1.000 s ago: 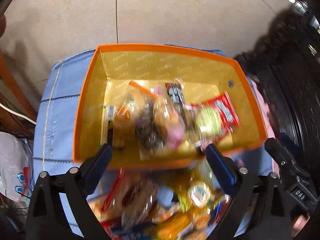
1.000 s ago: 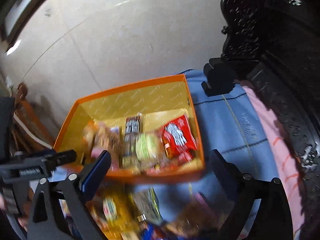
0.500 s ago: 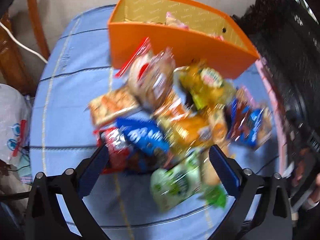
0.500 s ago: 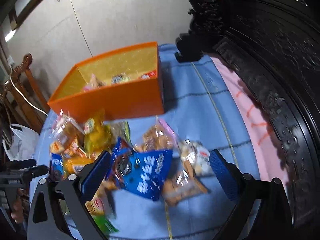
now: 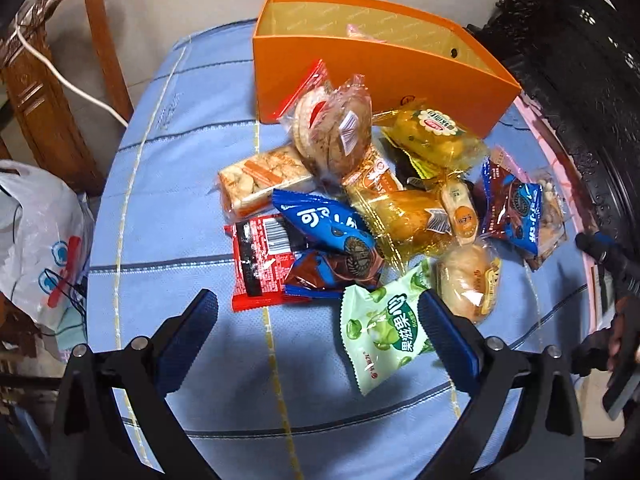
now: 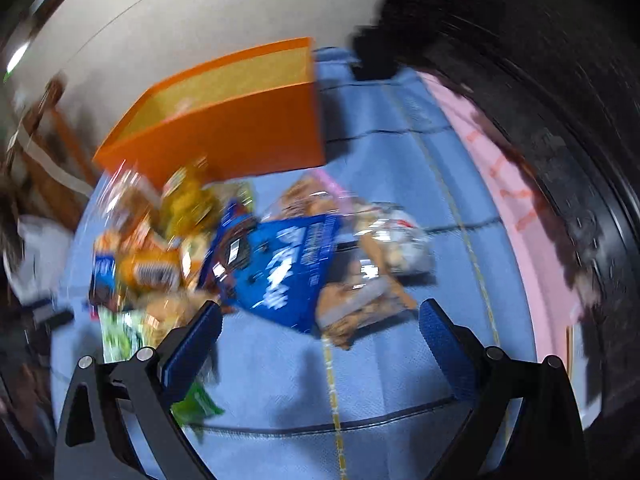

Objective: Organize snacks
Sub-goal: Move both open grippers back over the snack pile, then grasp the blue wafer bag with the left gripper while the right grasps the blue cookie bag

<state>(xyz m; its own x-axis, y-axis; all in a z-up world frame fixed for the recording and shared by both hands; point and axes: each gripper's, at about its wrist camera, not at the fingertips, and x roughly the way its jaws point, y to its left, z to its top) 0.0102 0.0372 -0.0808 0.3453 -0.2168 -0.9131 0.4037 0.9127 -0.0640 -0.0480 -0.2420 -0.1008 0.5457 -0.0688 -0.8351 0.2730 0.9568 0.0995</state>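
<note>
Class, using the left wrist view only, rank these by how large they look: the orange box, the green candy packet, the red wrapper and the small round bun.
1. orange box, clearly largest.
2. green candy packet and red wrapper: look alike, and the green one lies nearer the camera, so unranked.
3. small round bun, smallest.

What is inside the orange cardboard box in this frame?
Looking into the orange cardboard box from the left wrist view, only the tip of one pink-edged clear wrapper shows above the front wall. That wall covers the box floor, so any other contents cannot be seen.
</note>
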